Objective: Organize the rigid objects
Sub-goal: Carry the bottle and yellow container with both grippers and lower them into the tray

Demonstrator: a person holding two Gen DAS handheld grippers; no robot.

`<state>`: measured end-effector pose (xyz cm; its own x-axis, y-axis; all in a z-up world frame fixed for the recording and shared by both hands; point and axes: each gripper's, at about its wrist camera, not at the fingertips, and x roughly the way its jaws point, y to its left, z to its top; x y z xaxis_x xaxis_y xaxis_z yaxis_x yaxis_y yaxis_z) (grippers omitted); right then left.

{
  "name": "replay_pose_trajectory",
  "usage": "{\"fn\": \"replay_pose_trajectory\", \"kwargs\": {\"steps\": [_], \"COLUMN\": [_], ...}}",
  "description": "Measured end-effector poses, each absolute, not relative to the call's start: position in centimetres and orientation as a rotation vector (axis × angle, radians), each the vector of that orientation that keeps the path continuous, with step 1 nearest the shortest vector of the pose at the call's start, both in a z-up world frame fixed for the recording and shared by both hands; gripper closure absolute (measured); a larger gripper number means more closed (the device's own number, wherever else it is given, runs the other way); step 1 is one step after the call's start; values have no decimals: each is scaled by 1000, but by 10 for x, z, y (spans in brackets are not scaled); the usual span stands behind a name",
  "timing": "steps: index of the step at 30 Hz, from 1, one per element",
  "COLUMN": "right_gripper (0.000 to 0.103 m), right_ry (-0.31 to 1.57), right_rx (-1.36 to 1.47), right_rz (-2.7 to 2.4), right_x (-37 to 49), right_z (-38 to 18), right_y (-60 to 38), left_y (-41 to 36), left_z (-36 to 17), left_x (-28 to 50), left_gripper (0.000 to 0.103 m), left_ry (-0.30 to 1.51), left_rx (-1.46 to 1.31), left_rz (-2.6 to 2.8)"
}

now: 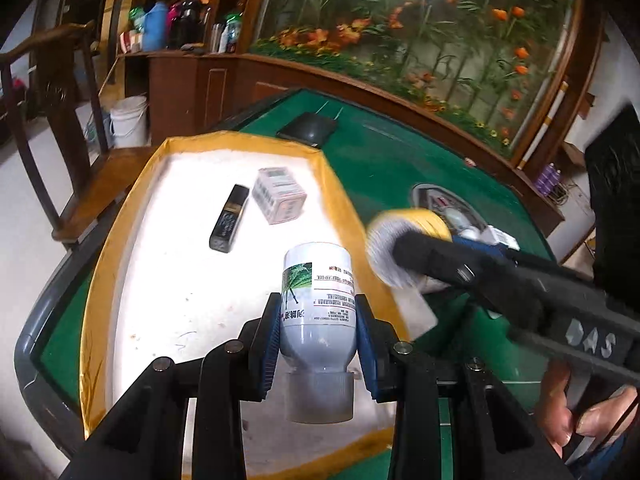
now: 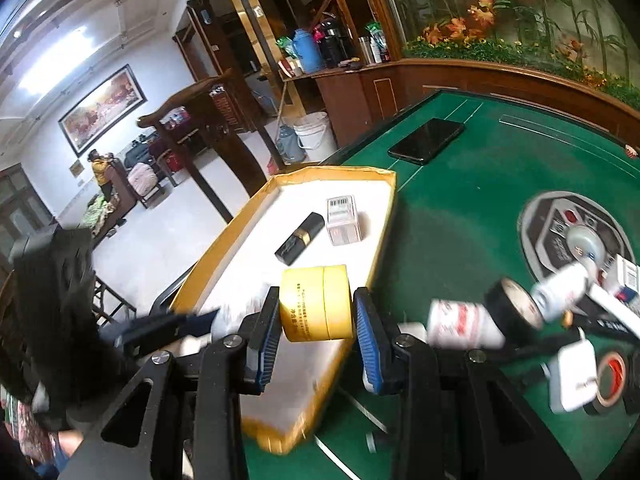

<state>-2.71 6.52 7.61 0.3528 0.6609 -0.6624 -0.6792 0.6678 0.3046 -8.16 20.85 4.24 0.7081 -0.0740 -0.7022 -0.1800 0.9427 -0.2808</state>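
My left gripper (image 1: 318,320) is shut on a white and grey bottle (image 1: 316,280) with a green leaf label, its cap toward the camera, above the white tray with a yellow rim (image 1: 120,240). My right gripper (image 2: 318,304) is shut on a yellow round container (image 2: 316,308) over the tray's right rim (image 2: 384,216). In the left wrist view, the right gripper (image 1: 400,256) reaches in from the right, blurred, with the yellow container (image 1: 412,220). A black lipstick tube (image 1: 227,218) (image 2: 300,238) and a small white box (image 1: 278,196) (image 2: 344,220) lie in the tray.
The tray sits on a green felt table (image 2: 460,220). A black phone (image 2: 428,140) lies at the far side. Right of the tray lie a white bottle with red print (image 2: 464,324), a black tape roll (image 2: 512,312), a white charger (image 2: 576,376) and several other small items. A person's hand (image 1: 580,420) holds the right gripper.
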Motion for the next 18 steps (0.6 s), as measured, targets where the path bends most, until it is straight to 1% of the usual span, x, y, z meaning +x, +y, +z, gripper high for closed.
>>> {"fn": "replay_pose_trajectory", "kwargs": {"steps": [7,15,18], "right_gripper": [69,69,69], "right_ry": [955,1001,974], "right_rx": [-44,-74,-125], "right_rz": [820,803,801], "right_x": [7,30,26], "right_z": [48,30,30], "right_y": [113,136,141], "left_y": [212,203,204], "left_z": [24,13,8], "left_x": [-64,-59,-59], "left_gripper": [67,67,67], "left_ry": [847,868,879], "left_rx": [-350,-354,-376], "left_rz": [85,126,123]}}
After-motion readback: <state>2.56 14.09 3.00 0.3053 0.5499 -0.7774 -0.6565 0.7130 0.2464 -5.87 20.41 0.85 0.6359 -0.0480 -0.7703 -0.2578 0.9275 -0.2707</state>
